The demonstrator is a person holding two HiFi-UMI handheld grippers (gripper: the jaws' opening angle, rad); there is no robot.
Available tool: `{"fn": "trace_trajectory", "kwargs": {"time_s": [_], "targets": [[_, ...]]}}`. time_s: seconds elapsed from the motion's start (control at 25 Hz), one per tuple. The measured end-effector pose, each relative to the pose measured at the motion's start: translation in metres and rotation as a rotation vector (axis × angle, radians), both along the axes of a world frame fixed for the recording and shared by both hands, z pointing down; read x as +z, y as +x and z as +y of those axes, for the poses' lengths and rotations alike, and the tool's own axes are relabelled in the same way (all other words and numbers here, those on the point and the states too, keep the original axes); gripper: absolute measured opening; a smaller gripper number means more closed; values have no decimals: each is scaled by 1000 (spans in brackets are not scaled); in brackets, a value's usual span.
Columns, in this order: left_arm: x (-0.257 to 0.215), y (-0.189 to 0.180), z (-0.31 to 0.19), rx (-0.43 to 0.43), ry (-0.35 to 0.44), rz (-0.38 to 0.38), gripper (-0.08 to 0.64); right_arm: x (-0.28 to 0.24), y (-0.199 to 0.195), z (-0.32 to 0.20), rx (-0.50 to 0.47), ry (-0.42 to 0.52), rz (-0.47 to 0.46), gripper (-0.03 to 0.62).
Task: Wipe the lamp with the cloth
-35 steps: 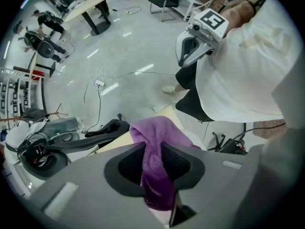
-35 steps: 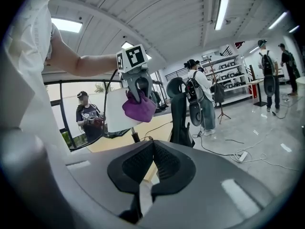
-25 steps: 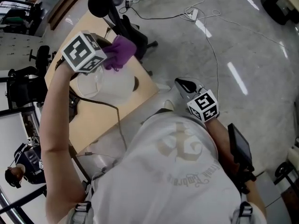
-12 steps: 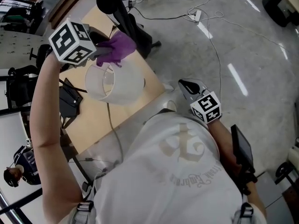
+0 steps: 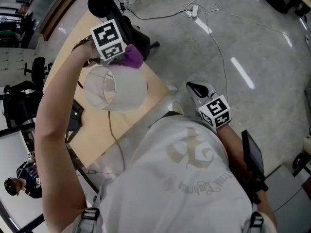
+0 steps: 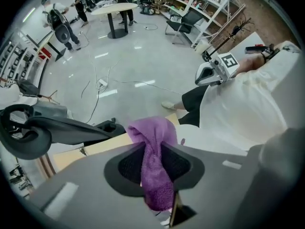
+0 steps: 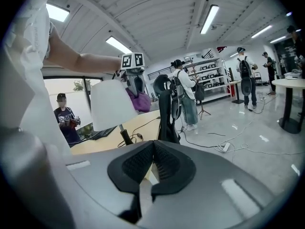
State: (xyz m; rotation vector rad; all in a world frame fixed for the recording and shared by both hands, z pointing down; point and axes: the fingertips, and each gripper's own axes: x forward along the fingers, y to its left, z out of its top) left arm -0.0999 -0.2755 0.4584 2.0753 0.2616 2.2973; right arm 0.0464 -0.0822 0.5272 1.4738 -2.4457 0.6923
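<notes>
Since a second ago the left gripper (image 5: 121,54) has travelled across the top of the picture in the head view: its marker cube was then at 9 o'clock of the purple cloth (image 5: 131,57) and stood large, half a second ago it was lifted further toward 10 o'clock, and now it is smaller and sits close at 11 o'clock of the cloth, with the gripper pointing down. The cloth itself has kept almost the same place, at about 1 o'clock of the white lampshade (image 5: 119,89), lying against the shade's outer wall. The shade has shifted only a little in the picture, and its open end faces 9 o'clock. In the left gripper view the jaws are pressed on the cloth, which is pinched between the two dark pads and comes out in a fold past their tips. The right gripper (image 5: 196,89) has hardly changed; it waits at 3 o'clock of the lampshade, well apart from it, beside the person's body. Its jaws are closed on each other, with nothing between them. In the right gripper view the lamp stands on the wooden table (image 5: 95,130) on a thin dark stem (image 7: 125,135), and a black chair (image 7: 164,109) stands at 3 o'clock of the lamp.
</notes>
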Motion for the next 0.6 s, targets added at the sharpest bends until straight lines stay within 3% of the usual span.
{"fn": "trace_trajectory", "kwargs": {"time_s": [0.16, 0.36, 0.44, 0.6], "targets": [[5, 3, -10, -35, 7, 27, 97, 5, 3, 5, 12, -10, 1, 14], [-27, -12, -28, -127, 48, 141, 97, 7, -3, 7, 2, -17, 14, 14], [-49, -23, -35, -177, 61, 222, 97, 5, -9, 5, -10, -10, 24, 14], [-100, -29, -35, -265, 10, 485, 97, 2, -18, 1, -39, -2, 47, 14]]}}
